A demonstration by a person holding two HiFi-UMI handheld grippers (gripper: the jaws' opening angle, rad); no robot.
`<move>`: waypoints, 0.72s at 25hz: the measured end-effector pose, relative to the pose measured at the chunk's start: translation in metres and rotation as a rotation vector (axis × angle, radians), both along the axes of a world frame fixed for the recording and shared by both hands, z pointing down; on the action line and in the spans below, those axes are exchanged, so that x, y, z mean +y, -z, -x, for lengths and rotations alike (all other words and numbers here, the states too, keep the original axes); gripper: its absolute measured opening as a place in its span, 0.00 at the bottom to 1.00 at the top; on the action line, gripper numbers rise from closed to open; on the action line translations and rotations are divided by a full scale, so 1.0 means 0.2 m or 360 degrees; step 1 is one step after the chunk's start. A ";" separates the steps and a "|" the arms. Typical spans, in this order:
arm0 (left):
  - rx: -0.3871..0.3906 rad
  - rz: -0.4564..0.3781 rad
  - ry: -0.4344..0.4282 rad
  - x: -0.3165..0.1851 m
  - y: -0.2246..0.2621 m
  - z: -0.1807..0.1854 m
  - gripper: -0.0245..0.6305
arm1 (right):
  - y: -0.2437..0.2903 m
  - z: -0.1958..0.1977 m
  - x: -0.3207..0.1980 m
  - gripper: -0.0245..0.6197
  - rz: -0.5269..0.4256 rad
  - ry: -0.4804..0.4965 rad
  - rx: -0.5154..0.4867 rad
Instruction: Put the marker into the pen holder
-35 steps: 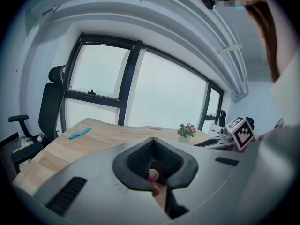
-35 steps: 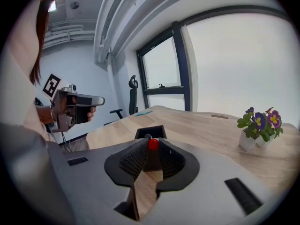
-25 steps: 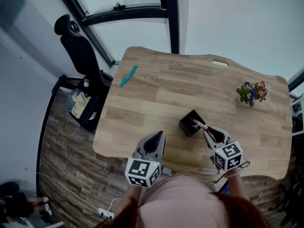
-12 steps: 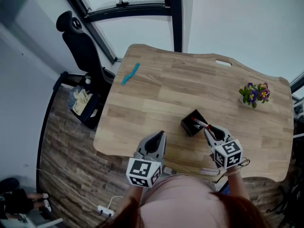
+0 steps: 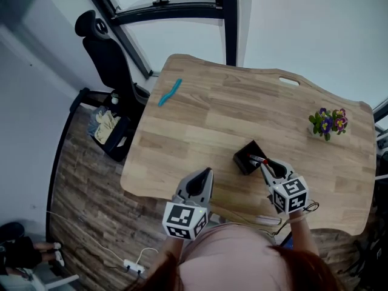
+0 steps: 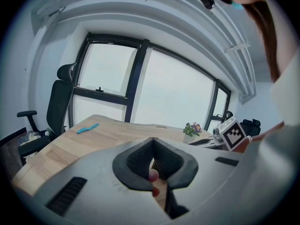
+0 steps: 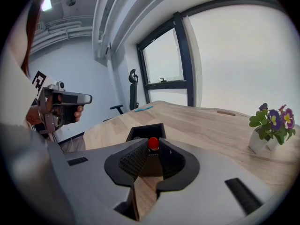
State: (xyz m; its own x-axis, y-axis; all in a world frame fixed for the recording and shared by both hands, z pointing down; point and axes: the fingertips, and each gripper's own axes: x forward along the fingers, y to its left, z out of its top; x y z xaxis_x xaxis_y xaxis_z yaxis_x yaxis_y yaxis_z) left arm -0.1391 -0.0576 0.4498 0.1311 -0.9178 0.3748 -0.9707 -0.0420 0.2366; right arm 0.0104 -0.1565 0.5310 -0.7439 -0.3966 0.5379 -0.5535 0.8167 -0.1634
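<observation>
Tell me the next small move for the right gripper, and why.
Probably ease the right gripper slightly forward and down so the marker slides into the pen holder. The jaws clamp the marker, and its red end points at the holder's open top just beyond, apparently not yet inside.

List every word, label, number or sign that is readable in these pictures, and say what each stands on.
Readable text: none in any view.
The left cube, on the left claw: black-and-white square patterns only, no letters.
The right cube, on the right claw: the same kind of pattern.
The marker, pen holder and flower pot: no label can be made out.
</observation>
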 end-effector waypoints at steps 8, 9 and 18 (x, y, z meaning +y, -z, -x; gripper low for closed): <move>0.0004 0.0005 0.0005 0.00 0.00 0.00 0.03 | -0.03 0.02 0.00 0.13 0.0017 0.0018 0.0032; 0.0005 0.0006 0.0005 0.00 0.00 0.00 0.03 | -0.04 0.02 -0.01 0.13 0.0018 0.0019 0.0035; 0.0014 0.0004 -0.0009 0.00 -0.01 0.00 0.03 | -0.04 0.03 0.00 0.13 0.0068 -0.0012 0.0004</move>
